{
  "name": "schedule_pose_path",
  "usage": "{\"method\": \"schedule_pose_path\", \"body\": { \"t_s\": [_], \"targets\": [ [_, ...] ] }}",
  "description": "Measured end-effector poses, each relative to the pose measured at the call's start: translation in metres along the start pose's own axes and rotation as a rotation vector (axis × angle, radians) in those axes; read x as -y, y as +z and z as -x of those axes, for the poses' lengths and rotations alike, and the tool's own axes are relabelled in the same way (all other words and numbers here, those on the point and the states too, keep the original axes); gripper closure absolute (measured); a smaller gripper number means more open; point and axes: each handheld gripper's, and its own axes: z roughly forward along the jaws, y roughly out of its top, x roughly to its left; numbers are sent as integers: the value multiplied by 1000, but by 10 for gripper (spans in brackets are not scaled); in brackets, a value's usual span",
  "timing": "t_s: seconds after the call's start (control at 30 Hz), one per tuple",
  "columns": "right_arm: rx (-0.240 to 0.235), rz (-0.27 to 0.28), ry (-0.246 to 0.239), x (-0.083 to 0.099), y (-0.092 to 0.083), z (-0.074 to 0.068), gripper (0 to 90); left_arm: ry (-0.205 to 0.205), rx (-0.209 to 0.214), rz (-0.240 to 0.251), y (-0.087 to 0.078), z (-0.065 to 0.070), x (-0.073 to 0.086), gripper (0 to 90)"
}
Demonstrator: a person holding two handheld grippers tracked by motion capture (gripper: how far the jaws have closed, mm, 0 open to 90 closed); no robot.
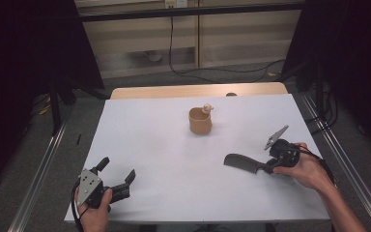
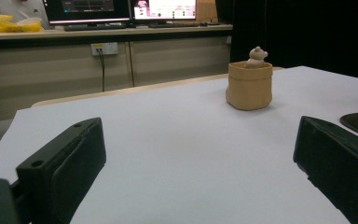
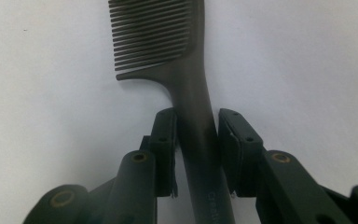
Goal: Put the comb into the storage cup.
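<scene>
Left gripper [image 1: 117, 170]: jaws spread wide, empty, near table edge | Right gripper [image 3: 196, 154]: jaws pinched the handle of a dark plastic comb [image 3: 186, 88] lying flat on white tabletop [image 1: 164, 145] | Beyond: tan cup [image 1: 200, 121] holding small figurine [image 1: 206, 108]

dark comb [image 3: 186, 79] lies on white table surface [image 3: 298, 56], teeth toward 11 o'clock, handle running down to 6 o'clock. right gripper [image 3: 196, 135] straddles the handle, jaws close at 9 and 3 o'clock; contact unclear.
</scene>
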Motion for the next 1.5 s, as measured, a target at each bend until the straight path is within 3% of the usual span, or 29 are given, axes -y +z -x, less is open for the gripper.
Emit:
{"method": "schedule_pose_path", "body": {
  "t_s": [0.3,0.53,1.1,1.33,1.5],
  "targets": [
    [3,-16,4,-2,0,1,728,-3,-4,3,0,-1,0,24],
    [2,4,7,0,-1,2,730,-8,-7,3,1,-1,0,24],
    [-13,126,59,10,-10,4,730,-8,-5,-3,1,-1,1,24],
    [20,177,90,10,-14,-1,730,-7,-5,-2,-1,-2,0,24],
    [15,219,110,13,-16,0,729,-8,0,1,0,-1,0,24]
  ]
}}
